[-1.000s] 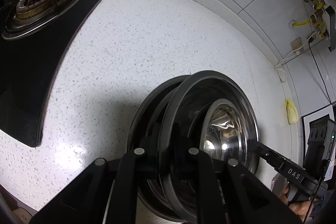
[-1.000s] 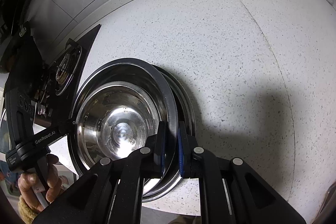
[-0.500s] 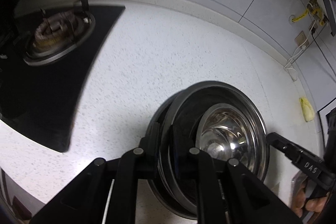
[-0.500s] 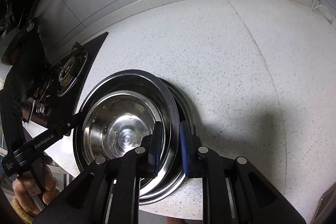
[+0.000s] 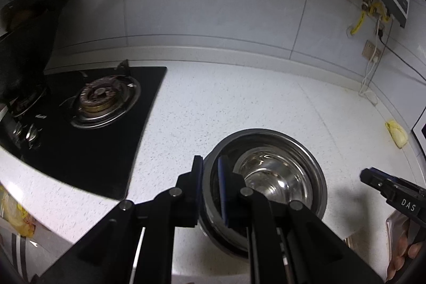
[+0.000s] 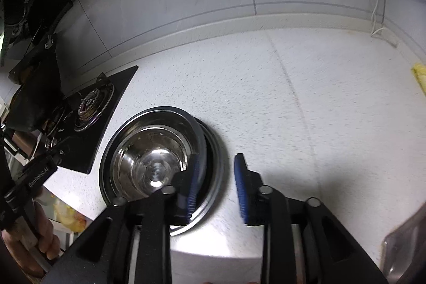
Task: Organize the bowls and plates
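A stack of steel dishes stands on the speckled white counter: a shiny bowl [image 5: 271, 177] nested in a wider steel plate [image 6: 213, 172]; the bowl also shows in the right wrist view [image 6: 154, 156]. My left gripper [image 5: 210, 177] straddles the stack's left rim with a small gap between its blue pads. My right gripper [image 6: 217, 185] is open and empty, raised off the stack's right rim, its left pad [image 6: 193, 185] over the rim. The right gripper's tip [image 5: 383, 182] shows at the right of the left wrist view.
A black gas hob [image 5: 101, 103] with a burner lies left of the stack. A tiled wall [image 5: 213, 4] runs behind the counter. A yellow cloth [image 5: 396, 133] lies at the far right. Sockets and cables [image 5: 372, 57] hang on the right wall.
Both grippers have pulled up and back from the stack. My right gripper has opened and let go of the rim. My left gripper's jaws have parted slightly. The top dish now lies flat.
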A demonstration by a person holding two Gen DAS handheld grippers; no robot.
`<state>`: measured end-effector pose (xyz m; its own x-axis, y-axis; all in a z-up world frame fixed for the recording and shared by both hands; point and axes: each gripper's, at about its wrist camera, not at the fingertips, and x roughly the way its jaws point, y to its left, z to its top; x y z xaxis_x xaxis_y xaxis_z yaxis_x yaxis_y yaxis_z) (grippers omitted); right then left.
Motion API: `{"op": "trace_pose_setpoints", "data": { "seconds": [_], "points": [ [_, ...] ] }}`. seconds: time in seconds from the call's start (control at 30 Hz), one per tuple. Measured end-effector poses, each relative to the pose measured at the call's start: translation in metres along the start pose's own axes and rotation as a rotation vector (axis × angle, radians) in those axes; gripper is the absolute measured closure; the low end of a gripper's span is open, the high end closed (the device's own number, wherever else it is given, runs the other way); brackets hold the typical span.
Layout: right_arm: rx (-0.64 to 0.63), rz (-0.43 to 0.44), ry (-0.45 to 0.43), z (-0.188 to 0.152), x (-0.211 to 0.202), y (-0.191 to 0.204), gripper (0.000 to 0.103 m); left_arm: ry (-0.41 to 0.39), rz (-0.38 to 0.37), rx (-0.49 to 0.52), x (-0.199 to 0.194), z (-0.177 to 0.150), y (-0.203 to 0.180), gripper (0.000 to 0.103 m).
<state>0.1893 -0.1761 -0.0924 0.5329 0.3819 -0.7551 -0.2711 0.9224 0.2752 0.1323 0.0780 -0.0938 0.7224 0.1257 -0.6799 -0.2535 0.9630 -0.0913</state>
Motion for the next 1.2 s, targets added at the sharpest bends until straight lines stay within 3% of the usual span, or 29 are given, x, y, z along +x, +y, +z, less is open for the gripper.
{"op": "trace_pose_setpoints", "data": {
  "seconds": [0.1,0.2,0.33,0.43,0.63,0.7,0.77,1.2],
  "points": [
    [-0.003,-0.021,-0.026,-0.008,-0.015,-0.005,0.077,-0.031,0.010,-0.010,-0.014,-0.005,0.004,0.092],
    [-0.013,-0.054,-0.051,-0.018,-0.029,-0.008,0.068,-0.054,0.014,-0.028,-0.031,-0.012,0.007,0.092],
    [-0.010,-0.090,-0.078,-0.032,-0.046,-0.011,0.063,-0.089,0.016,-0.033,-0.054,-0.022,0.008,0.092],
    [-0.012,-0.116,-0.116,-0.043,-0.064,-0.011,0.054,-0.122,0.017,-0.021,-0.075,-0.029,0.004,0.092],
    [-0.027,-0.157,-0.205,-0.060,-0.106,-0.010,0.024,-0.153,-0.005,0.016,-0.106,-0.035,-0.001,0.092],
    [-0.038,-0.172,-0.247,-0.065,-0.124,-0.008,0.010,-0.154,-0.009,0.014,-0.117,-0.038,0.000,0.092],
    [-0.041,-0.169,-0.277,-0.069,-0.139,-0.006,0.003,-0.155,-0.015,0.019,-0.125,-0.042,0.000,0.092],
    [-0.046,-0.187,-0.366,-0.095,-0.188,0.008,0.002,-0.181,-0.006,0.059,-0.174,-0.052,0.003,0.092]
  ]
}}
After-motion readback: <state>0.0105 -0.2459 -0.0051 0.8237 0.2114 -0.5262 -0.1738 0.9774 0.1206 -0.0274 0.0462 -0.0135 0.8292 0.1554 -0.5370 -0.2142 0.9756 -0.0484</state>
